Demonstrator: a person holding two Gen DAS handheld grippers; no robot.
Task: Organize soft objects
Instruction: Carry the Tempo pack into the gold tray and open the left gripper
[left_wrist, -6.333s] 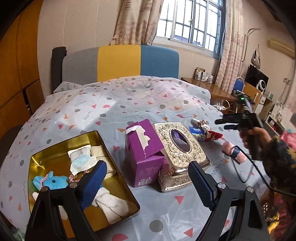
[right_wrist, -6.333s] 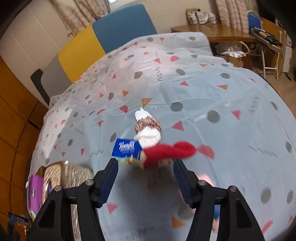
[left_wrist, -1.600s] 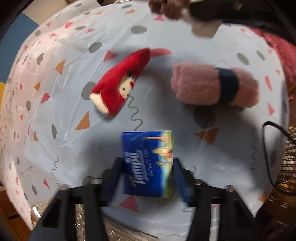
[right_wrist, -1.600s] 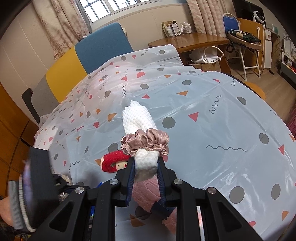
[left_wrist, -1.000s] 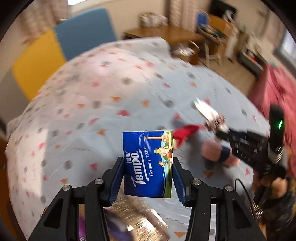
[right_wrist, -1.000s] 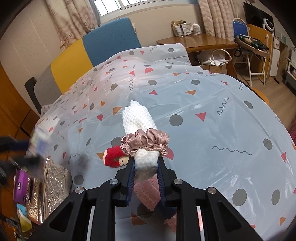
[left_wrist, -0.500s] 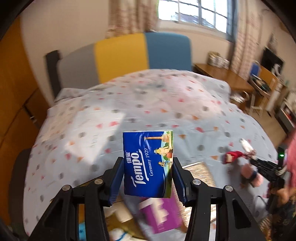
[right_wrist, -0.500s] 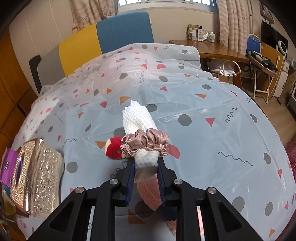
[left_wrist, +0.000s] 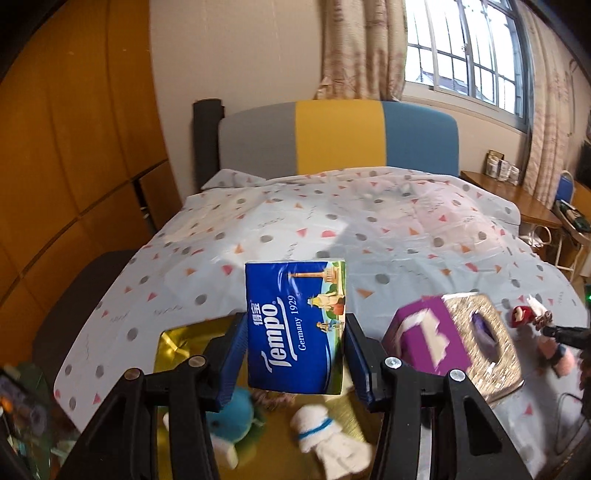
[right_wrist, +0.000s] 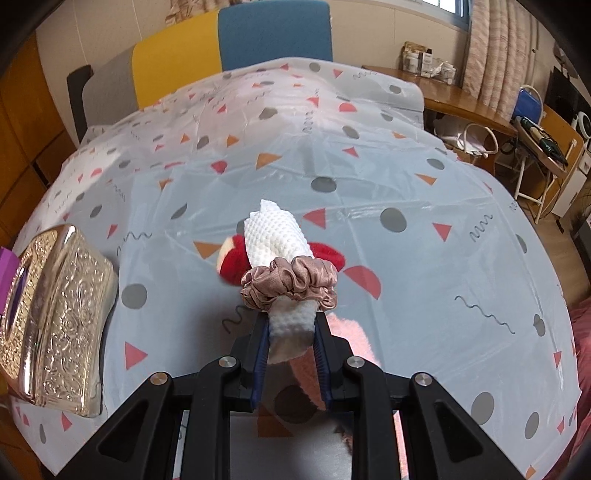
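My left gripper (left_wrist: 295, 350) is shut on a blue Tempo tissue pack (left_wrist: 295, 325), held above the gold tray (left_wrist: 173, 339). In the tray lie a blue plush toy (left_wrist: 229, 417) and a rolled white towel (left_wrist: 325, 439). My right gripper (right_wrist: 290, 332) is shut on a rolled white waffle cloth (right_wrist: 275, 232) ringed by a pink scrunchie (right_wrist: 290, 282). Just under it on the bed lie a red plush doll (right_wrist: 236, 260) and a pink fuzzy roll (right_wrist: 349, 347). From the left wrist the right gripper (left_wrist: 546, 326) shows far right, over the red doll (left_wrist: 519, 315) and the pink roll (left_wrist: 554, 356).
A purple tissue box (left_wrist: 424, 336) and an ornate metal tissue box (left_wrist: 487, 343), also (right_wrist: 55, 314), stand right of the tray on the patterned bedspread (right_wrist: 406, 177). A wooden desk (right_wrist: 465, 99) and folding chairs are beyond the bed on the right; a wooden wardrobe (left_wrist: 74, 147) is left.
My left gripper swung left with the tissue pack, from over the tissue boxes to over the gold tray. My right gripper sank a little toward the red doll, still holding the cloth roll.
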